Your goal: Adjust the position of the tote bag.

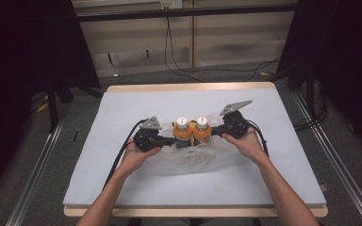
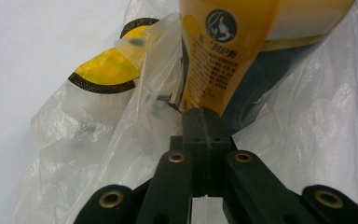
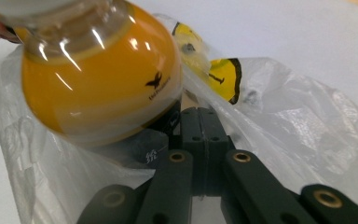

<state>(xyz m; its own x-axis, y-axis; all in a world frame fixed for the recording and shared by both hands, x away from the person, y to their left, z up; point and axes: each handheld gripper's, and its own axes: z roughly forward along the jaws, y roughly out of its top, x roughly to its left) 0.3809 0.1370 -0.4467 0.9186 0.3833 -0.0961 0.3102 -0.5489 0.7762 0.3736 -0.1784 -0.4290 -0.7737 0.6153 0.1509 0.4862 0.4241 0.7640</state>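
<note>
- Your left tool (image 1: pixel 169 140) sits at the left of the pair of orange bottles (image 1: pixel 192 132), jaws pressed fully together on a fold of the clear plastic bag (image 1: pixel 188 160).
- Your right tool (image 1: pixel 215 132) mirrors it from the right, jaws likewise closed tight, pinching the bag film.
- The white-capped bottles stand upright, side by side and touching, mid-bench (image 1: pixel 122 179), between both tools.
- A yellow-and-black label (image 2: pixel 107 65) shows through the bag.

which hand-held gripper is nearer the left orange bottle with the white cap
Left. The left hand-held gripper sits right beside the left orange bottle; the right hand-held gripper is across the right orange bottle, farther off.
</note>
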